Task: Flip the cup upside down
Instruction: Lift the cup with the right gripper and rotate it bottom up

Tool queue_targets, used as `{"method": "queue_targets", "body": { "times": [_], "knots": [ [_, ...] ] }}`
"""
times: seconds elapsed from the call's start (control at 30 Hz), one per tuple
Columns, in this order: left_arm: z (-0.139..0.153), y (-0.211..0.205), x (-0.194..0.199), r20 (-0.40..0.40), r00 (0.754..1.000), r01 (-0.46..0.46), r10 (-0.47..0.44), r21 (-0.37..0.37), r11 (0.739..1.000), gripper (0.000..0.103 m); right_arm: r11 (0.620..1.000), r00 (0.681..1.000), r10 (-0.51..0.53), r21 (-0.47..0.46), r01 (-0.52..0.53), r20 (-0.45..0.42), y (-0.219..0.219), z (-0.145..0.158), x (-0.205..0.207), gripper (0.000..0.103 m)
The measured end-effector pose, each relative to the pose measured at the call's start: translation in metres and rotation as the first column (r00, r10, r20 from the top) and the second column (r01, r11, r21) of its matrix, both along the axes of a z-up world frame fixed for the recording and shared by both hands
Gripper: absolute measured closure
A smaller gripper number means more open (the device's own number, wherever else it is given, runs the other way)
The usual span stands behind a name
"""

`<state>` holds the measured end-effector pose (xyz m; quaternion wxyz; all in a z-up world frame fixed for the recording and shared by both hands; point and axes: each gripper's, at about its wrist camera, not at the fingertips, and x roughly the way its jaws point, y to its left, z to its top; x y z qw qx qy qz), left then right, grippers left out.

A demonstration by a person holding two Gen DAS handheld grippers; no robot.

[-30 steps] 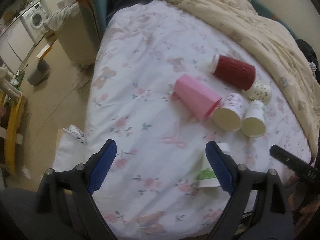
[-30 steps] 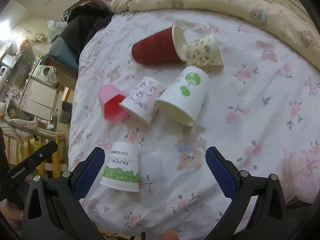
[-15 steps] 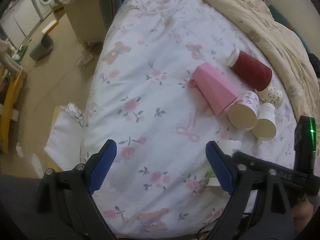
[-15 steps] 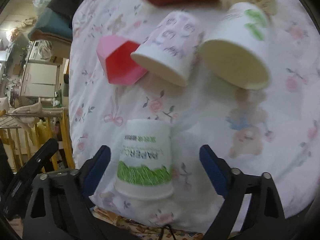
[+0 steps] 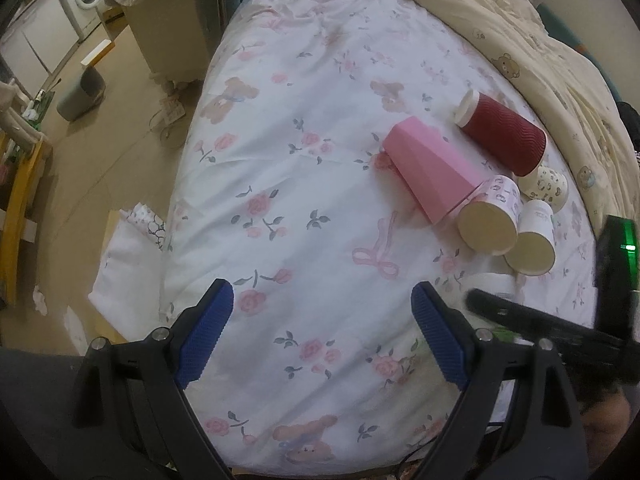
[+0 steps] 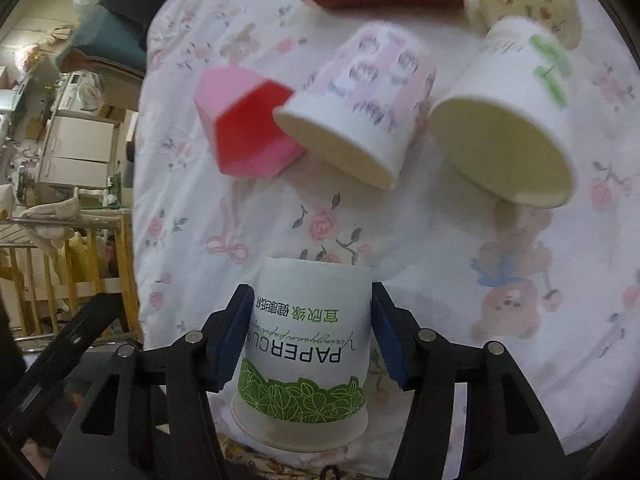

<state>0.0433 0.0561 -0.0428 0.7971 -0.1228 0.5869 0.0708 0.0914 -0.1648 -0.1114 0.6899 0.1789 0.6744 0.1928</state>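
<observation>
Sheet (image 5: 304, 208): white, pink roses, bears. Near cup (image 6: 306, 354), lower centre: white, green leaf band, black lettering. Faceted cup (image 6: 244, 128): pink outside, red inside. Ribbed cup (image 5: 504, 140), upper right: dark red. Pads (image 5: 206, 332): blue. Duvet (image 5: 520, 36): cream.

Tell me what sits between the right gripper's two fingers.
The PAPERCUP cup, standing rim-down on the bedsheet, fills the right gripper; right wrist view.
</observation>
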Motion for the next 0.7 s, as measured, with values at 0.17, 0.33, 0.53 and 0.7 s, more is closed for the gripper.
{"method": "queue_targets", "body": {
  "times": [0.17, 0.33, 0.53, 0.7],
  "knots": [
    [-0.003, -0.006, 0.001, 0.005, 1.000, 0.021, -0.021, -0.024, 0.999, 0.014, 0.999, 0.998, -0.005, 0.040, 0.003, 0.061, -0.024, 0.034, -0.004, 0.043],
    [-0.001, -0.020, 0.000, 0.032, 0.998, 0.061, -0.061, -0.001, 0.998, 0.014, 0.996, 0.994, -0.039, 0.086, 0.030, 0.101, -0.049, 0.054, -0.012, 0.043],
    [0.000, -0.032, -0.001, 0.059, 0.995, 0.084, -0.085, 0.021, 0.996, 0.014, 0.996, 0.987, -0.056, 0.080, 0.045, 0.148, -0.065, 0.047, -0.020, 0.043],
    [-0.001, -0.037, -0.001, 0.050, 0.992, 0.114, -0.116, 0.045, 0.992, 0.014, 0.993, 0.986, -0.077, 0.102, 0.063, 0.146, -0.065, 0.043, -0.018, 0.043]
  ]
}}
